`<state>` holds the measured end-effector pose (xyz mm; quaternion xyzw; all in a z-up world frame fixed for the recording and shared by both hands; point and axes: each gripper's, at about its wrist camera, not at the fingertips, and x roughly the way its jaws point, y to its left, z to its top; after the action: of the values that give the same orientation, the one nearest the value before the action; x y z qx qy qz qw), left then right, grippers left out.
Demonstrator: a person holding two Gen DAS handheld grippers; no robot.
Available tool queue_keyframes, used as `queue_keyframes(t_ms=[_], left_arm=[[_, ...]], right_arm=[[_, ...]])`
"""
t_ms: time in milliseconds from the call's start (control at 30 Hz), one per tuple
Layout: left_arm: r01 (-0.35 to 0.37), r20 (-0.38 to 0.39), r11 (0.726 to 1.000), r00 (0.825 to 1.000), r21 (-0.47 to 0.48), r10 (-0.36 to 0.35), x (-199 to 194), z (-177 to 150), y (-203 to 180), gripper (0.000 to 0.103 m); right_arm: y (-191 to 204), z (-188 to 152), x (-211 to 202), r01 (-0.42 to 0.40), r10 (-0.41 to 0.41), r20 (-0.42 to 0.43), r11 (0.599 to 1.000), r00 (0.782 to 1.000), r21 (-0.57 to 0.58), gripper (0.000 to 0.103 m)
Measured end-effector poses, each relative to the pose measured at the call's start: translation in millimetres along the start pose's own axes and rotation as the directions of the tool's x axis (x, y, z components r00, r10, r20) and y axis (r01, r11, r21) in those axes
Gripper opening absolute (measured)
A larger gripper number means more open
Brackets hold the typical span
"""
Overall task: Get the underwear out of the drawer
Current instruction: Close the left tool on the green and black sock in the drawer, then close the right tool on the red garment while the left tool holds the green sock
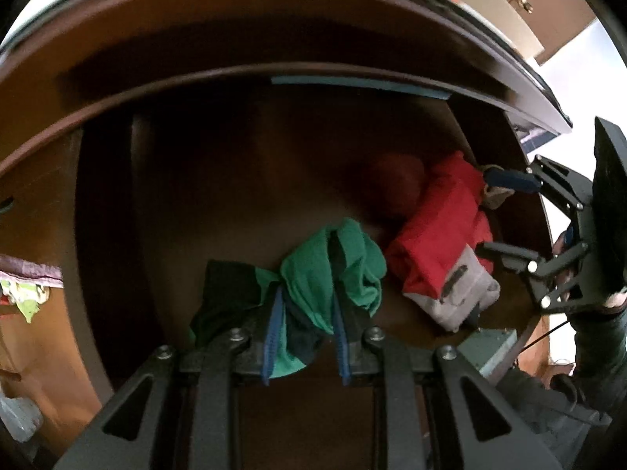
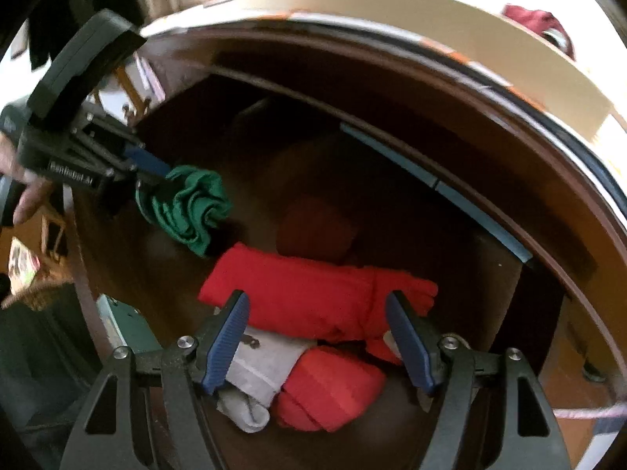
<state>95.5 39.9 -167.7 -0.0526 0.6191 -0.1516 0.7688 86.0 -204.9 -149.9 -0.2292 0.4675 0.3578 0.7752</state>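
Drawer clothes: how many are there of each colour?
Green: 1, the green underwear pinched in the left gripper.
Red and grey: 1, the red and grey piece under the open right gripper.
Dark red: 1, a blurry dark red bundle further back; what it is I cannot tell.
Total: 3

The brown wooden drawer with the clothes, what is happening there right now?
A person works over the brown wooden drawer with two handheld tongs. The left tongs are shut on a bunched green cloth garment. The right tongs stand open over a folded red garment with a grey band, not gripping it.
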Motion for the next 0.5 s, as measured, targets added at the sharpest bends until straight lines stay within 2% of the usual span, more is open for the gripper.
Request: queue_keyframes(t_ms=[133,300,333,500], left_arm=[[0.004,-0.011,1.0,1.0,-0.006,-0.004,0.8,6.2,4.6,0.027],[-0.007,-0.032,1.0,0.999,-0.001,0.007,-1.0,5.8,5.1,0.044],[-0.006,-0.033,1.0,0.999,0.007,0.006,-1.0,5.2,3.9,0.044],[-0.014,-0.038,0.997,0.999,0.076,0.017,-10.6,6.5,-3.4,0.06]], right_arm=[[14.2,6.2,15.6,0.018,-0.025,-0.057,0.994,0.998,-0.106,0.073],[32.6,15.0,28.1,0.022,-0.046,-0.097,0.973,0.994,-0.23,0.073],[34.4,16.3,29.6,0.019,-0.045,-0.103,0.97,0.994,-0.242,0.073],[44.8,18.6,35.3,-0.002,-0.049,-0.142,0.942,0.989,-0.336,0.073]])
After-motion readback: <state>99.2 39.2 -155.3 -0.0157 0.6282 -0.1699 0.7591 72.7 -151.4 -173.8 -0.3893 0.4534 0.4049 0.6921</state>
